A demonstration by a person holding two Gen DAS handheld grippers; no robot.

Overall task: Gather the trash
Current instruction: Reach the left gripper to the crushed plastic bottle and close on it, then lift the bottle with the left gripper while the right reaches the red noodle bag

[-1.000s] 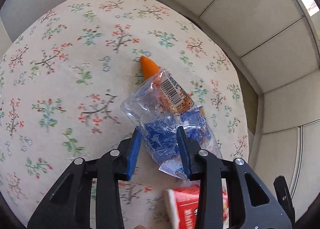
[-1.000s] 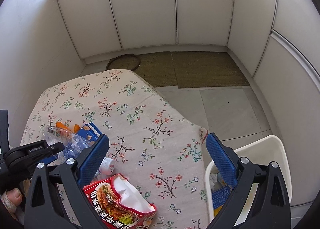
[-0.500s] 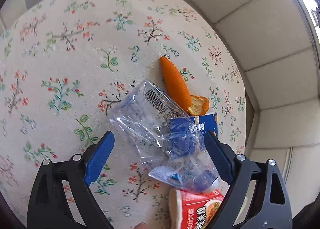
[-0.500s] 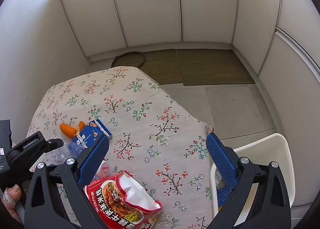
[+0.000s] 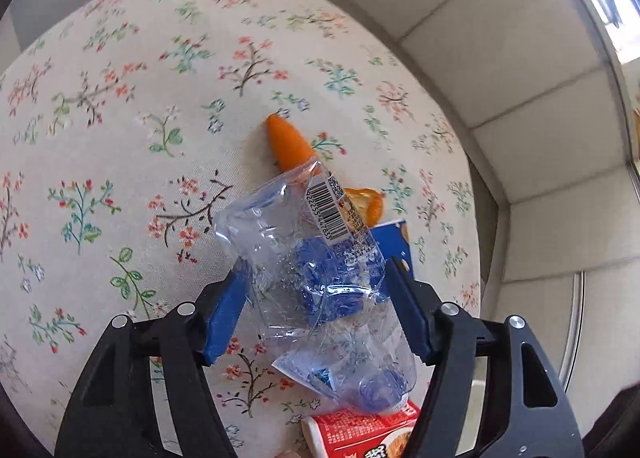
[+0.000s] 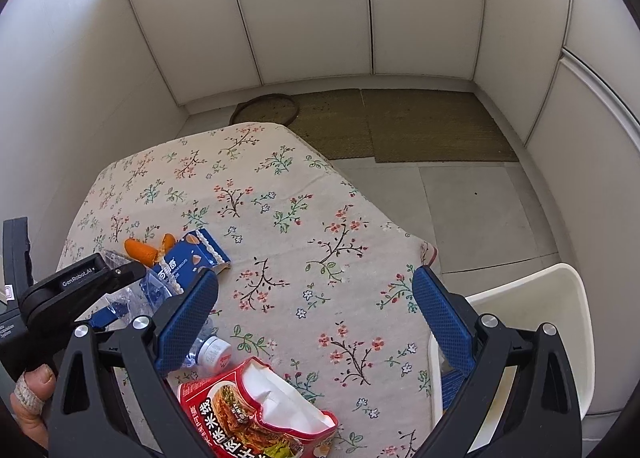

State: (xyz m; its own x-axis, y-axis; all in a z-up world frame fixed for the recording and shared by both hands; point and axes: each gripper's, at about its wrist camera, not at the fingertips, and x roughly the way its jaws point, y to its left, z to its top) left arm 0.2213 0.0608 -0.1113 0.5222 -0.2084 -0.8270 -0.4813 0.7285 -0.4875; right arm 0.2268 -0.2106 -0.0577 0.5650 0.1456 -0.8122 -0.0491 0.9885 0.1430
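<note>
The left gripper [image 5: 316, 310] has its 2 blue pads pressed against the sides of a crushed clear plastic bottle [image 5: 320, 290], clamping it just above the floral tablecloth [image 5: 120, 138]. The bottle's label carries a barcode with digits too small to read with certainty; its white cap [image 6: 214, 352] points toward the table's near edge. Behind the bottle lie orange peel [image 5: 290, 144] and a blue biscuit box [image 6: 192, 254] with Chinese characters and small English print, all near the table's left edge. The gripper body reads "GenRobot.AI". A red instant-noodle packet [image 6: 256, 414], torn open, with white Chinese characters, lies at the near edge. The right gripper [image 6: 316, 318] hangs spread wide above the cloth, holding nothing. A white bin [image 6: 560, 318] stands off the table's right edge, blue trash inside.
</note>
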